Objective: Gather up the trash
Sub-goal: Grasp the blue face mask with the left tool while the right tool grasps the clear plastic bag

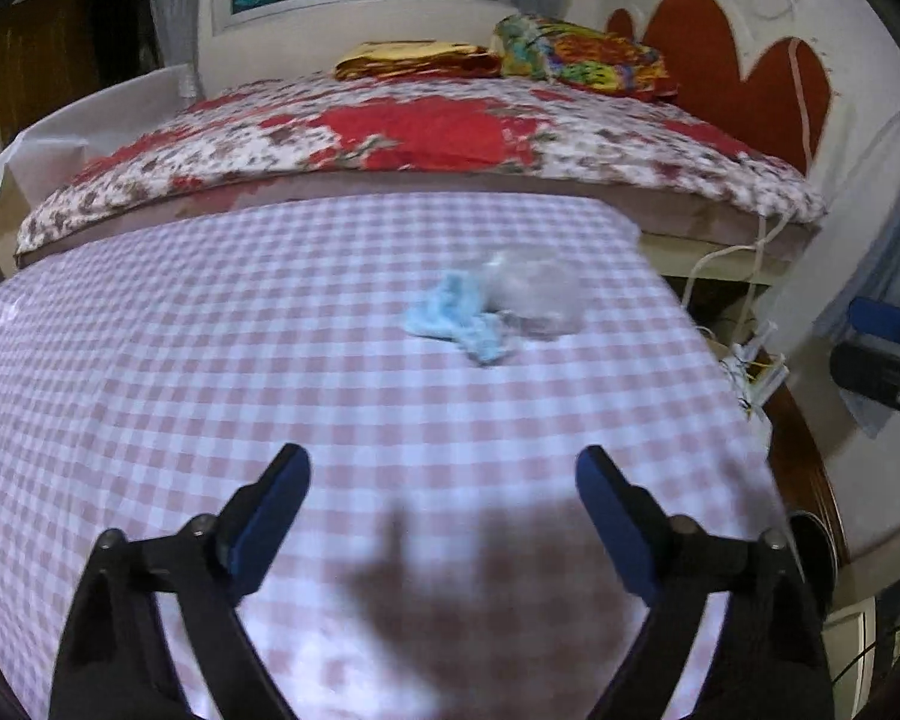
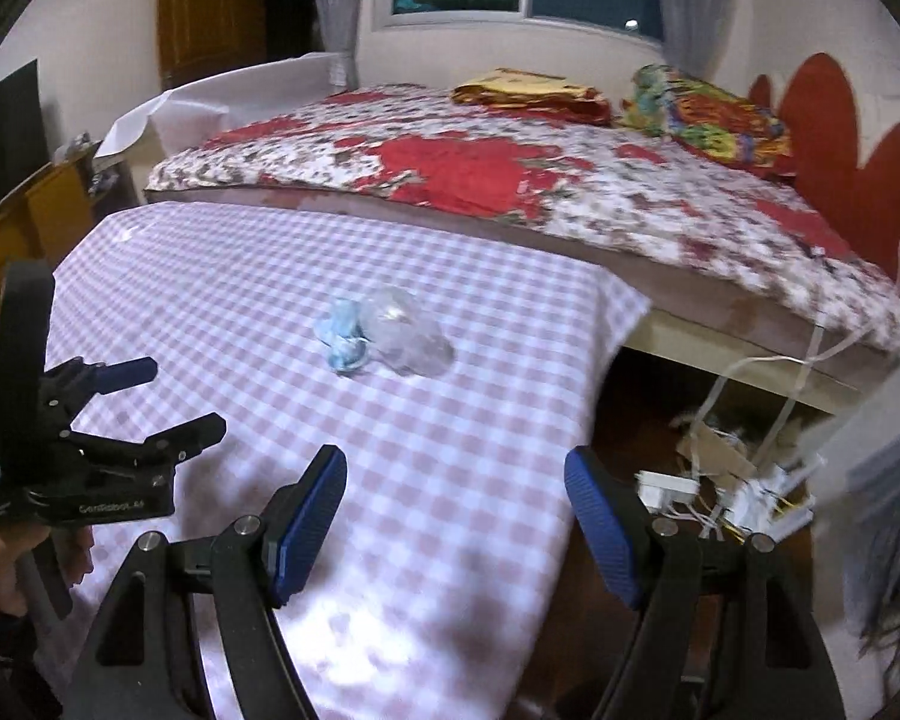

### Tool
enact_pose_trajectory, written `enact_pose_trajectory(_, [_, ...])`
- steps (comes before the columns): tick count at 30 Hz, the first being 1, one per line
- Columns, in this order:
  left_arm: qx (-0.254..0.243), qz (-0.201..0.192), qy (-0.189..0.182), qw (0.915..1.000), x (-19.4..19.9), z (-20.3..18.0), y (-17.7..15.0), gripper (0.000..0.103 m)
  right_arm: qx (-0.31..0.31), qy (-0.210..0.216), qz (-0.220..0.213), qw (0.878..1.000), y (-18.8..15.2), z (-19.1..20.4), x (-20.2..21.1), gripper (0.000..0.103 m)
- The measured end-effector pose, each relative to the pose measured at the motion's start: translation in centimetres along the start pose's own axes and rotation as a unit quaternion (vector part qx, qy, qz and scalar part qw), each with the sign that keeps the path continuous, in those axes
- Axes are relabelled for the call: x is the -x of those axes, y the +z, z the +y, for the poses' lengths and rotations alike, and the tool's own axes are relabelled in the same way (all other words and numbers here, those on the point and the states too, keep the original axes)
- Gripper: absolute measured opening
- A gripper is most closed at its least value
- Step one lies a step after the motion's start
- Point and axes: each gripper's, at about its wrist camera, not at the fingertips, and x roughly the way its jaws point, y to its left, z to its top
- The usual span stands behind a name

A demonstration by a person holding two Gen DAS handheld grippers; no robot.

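Your trash is sitting out on the checked tablecloth (image 1: 210, 360): a crumpled blue scrap (image 1: 456, 318) with a clear plastic wad (image 1: 531, 294) touching it on the side toward the bed (image 1: 390, 138). No bin is visible anywhere, so no idea where it all goes.

The bit that matters: the pair lies ahead of both sets of fingers, well apart from them. For your left gripper (image 1: 444, 516) it's almost dead ahead, a touch to the right. For your right gripper (image 2: 456, 516) it's ahead and off to the left, since that one hangs over the cloth's edge with cables (image 2: 744, 480) on the floor below. The pile's long axis runs roughly crosswise, blue scrap first, plastic after.

I'd guess the left is the better placed of the two.

Fingers: both grippers are spread wide with nothing between them, touching nothing. Just cloth underneath. The frames are a bit blurry, though.
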Motion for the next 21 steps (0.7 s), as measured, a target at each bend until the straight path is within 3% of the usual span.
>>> enact_pose_trajectory(6, [0.006,0.006,0.012,0.9999,-3.0,2.1,1.4,0.084,0.031,0.011,0.022,0.999,2.6,1.5,-6.5,0.076])
enact_pose_trajectory(10, [0.01,0.01,0.016,0.9998,-4.8,3.0,2.2,0.084,0.058,0.009,0.042,0.997,3.9,2.2,-10.7,0.067])
enact_pose_trajectory(17, [0.018,0.021,0.013,0.9995,-7.7,3.7,2.9,0.081,0.07,0.028,0.074,0.994,5.1,2.3,-17.3,0.064])
enact_pose_trajectory(20, [0.021,0.024,0.011,0.9994,-8.6,3.6,3.1,0.081,0.07,0.04,0.079,0.994,5.6,2.4,-19.6,0.051])
enact_pose_trajectory(21, [0.022,0.024,0.009,0.9994,-8.8,3.5,3.3,0.081,0.067,0.047,0.078,0.994,5.8,2.4,-20.2,0.033])
